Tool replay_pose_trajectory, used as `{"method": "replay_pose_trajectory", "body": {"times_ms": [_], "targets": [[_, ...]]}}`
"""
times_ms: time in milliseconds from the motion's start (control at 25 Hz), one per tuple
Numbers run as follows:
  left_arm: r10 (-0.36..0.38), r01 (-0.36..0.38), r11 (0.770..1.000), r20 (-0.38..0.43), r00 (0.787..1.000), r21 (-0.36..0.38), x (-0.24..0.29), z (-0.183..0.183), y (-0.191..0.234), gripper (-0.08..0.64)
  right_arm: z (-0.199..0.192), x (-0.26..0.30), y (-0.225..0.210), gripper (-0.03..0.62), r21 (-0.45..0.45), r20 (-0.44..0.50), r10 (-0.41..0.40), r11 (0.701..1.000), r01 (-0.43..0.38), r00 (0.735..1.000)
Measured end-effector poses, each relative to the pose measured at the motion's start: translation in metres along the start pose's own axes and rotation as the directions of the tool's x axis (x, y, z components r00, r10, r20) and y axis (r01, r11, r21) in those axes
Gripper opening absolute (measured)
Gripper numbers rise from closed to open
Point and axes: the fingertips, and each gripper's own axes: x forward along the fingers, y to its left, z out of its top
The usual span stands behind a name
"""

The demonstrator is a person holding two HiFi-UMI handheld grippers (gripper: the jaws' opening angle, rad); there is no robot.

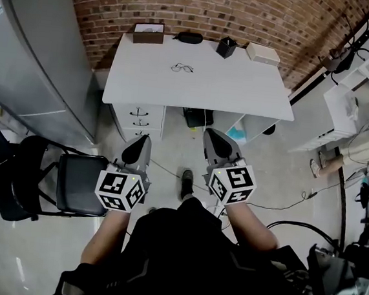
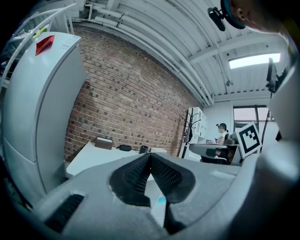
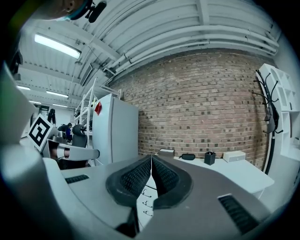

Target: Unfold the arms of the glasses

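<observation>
Grey sheet-metal cabinet (image 1: 37,58), tall and smooth-faced, is stood left of the white desk (image 1: 241,94). Black padded chair (image 1: 77,182) is placed before the desk's left corner. White drawer unit (image 1: 138,121) is fitted under the desk's left half.

Ranged along the desk's far edge, against the red brick wall (image 1: 204,6): brown box (image 1: 148,34); black oval case (image 1: 189,38); black square pen pot (image 1: 226,47); white oblong box (image 1: 263,53).

Glasses (image 1: 182,67), thin dark wire frame, are laid on the desk top in front of the brown box and the case, touched by nothing.

Left gripper (image 1: 140,144), a grey moulded shell with black ribbed pads (image 2: 136,176), is held short of the desk's near edge, well apart from the glasses. Its jaws are pressed together with nothing between them.

Right gripper (image 1: 212,140), of the same build, is held beside it before the desk. Its jaws are likewise closed and empty.

Both grippers are pointed roughly level toward the desk. Forearms (image 1: 101,239) are extended forward, and the marker cubes (image 1: 120,190) are carried uppermost.
</observation>
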Motion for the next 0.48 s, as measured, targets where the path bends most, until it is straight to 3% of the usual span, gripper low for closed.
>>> {"method": "replay_pose_trajectory", "body": {"times_ms": [480], "targets": [[0.066, -0.066, 0.998, -0.017, 0.998, -0.009, 0.081, 0.006, 0.025, 0.011, -0.003, 0.083, -0.060, 0.011, 0.015, -0.028, 0.054, 0.998, -0.054, 0.998]]}}
